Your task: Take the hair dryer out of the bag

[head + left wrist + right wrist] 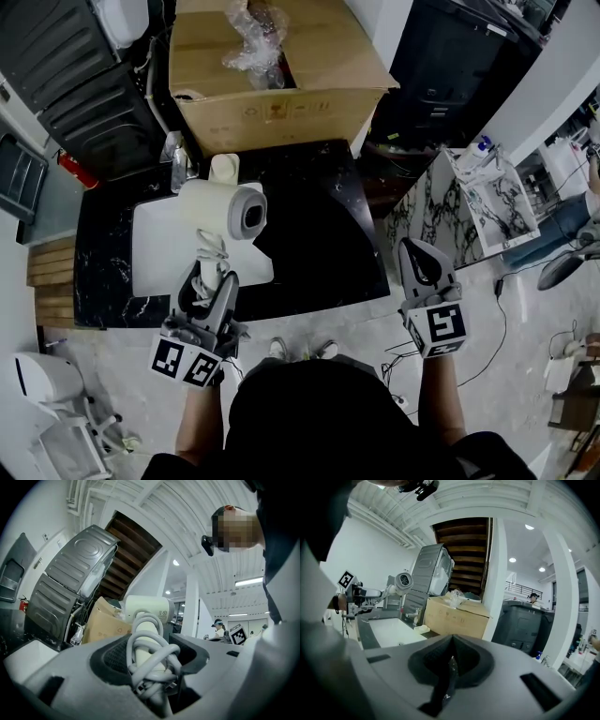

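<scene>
A black marble counter [319, 234] with a white sink basin [155, 253] fills the middle of the room. A cardboard box [272, 112] topped with crumpled clear plastic [251, 37] stands at its far edge. The hair dryer [230, 208] hangs over the basin with no bag around it. The left gripper [214, 281] holds it, jaws spread fairly wide and clamped on the handle where the cord [211, 248] is wound.

The dryer looks rigid, smooth-shelled and moderately light, top-heavy toward the barrel. The cord-wrapped handle is probably the surest hold, since the soft coils give the pads purchase, though they could slide.

The left gripper points away from the person, roughly level, with the barrel crosswise beyond its tips. The right gripper [422, 258] sits off the counter's right edge, jaws pressed together. A thin glint in their seam cannot be identified.
</scene>
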